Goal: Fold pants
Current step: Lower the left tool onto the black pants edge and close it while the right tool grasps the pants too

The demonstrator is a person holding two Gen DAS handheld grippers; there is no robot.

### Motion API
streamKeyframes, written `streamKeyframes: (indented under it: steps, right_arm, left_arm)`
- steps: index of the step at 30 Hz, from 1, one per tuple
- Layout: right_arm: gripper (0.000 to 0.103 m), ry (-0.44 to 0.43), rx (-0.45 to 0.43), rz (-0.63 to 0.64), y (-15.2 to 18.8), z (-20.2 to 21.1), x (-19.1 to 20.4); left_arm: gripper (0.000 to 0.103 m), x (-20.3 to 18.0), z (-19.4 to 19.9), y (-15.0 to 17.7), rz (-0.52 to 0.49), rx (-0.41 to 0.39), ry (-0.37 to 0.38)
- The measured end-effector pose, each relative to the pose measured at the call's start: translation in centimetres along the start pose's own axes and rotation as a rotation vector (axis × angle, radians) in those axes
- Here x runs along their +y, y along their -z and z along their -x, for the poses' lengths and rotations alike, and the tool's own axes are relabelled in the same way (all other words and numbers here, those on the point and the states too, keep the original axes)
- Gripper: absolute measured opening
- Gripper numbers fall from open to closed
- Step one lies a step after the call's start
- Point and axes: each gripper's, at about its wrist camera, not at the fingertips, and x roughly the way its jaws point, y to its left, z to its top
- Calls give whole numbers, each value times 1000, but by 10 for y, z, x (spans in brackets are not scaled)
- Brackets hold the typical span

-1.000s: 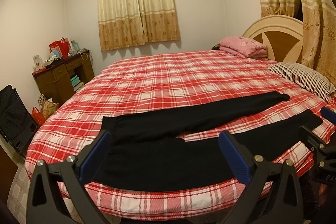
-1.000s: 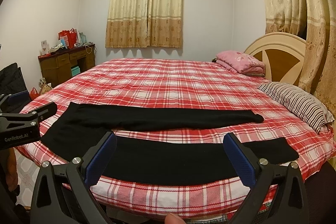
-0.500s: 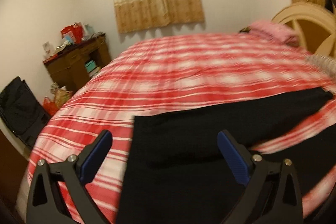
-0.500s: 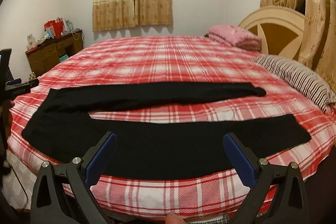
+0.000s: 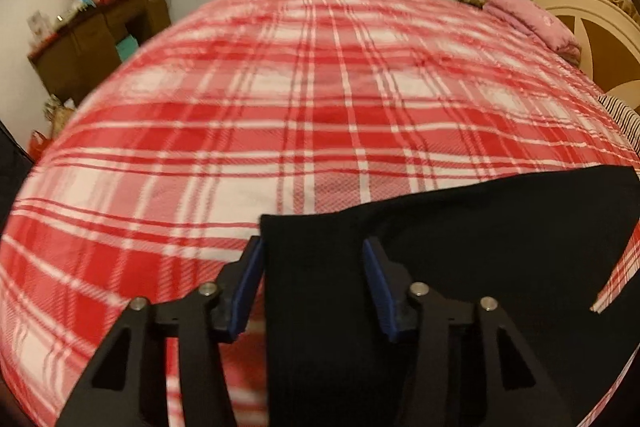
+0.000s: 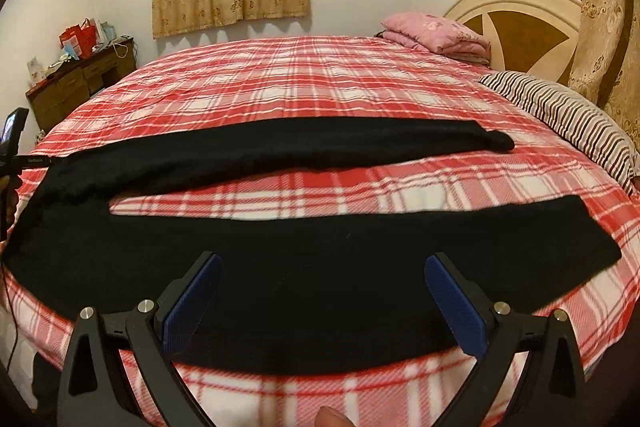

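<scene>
Black pants (image 6: 304, 291) lie spread flat on the red plaid bed (image 6: 320, 83), waistband to the left, two legs running right with a strip of bedspread between them. My left gripper (image 5: 314, 269) is at the far waistband corner of the pants (image 5: 420, 259), its jaws partly closed with the cloth between the blue pads, a gap still showing. It also shows in the right wrist view (image 6: 16, 155) at the left edge. My right gripper (image 6: 320, 291) is wide open, low over the near leg.
A striped pillow (image 6: 560, 111) and a folded pink blanket (image 6: 436, 33) lie by the headboard (image 6: 516, 11) at right. A cluttered wooden desk (image 6: 76, 83) stands against the far left wall. Curtains hang behind the bed and at right.
My left gripper moved down and in to the waistband corner and its jaws have narrowed around the cloth. My right gripper moved closer and lower over the near leg, still open.
</scene>
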Motion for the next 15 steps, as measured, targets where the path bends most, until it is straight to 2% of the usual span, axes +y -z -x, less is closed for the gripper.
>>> streamKeyframes:
  steps: [2, 5, 7, 9, 10, 15]
  right_arm:
    - [102, 10, 6, -1, -7, -6, -9]
    - [102, 12, 8, -15, -22, -14, -33]
    - [98, 37, 17, -32, -38, -23, -58]
    - [80, 59, 20, -45, -54, -32, -83]
    - [80, 73, 26, -53, -62, -37, -97]
    - [80, 136, 37, -155, -111, -74, -183]
  left_arm:
    - [44, 2, -11, -1, -19, 24, -1]
    - [33, 4, -8, 2, -45, 5, 33]
    - [17, 8, -6, 0, -44, 8, 36]
    - [12, 9, 0, 0, -52, 8, 72]
    - [11, 10, 1, -1, -55, 3, 90]
    - [11, 9, -7, -9, -85, 22, 62]
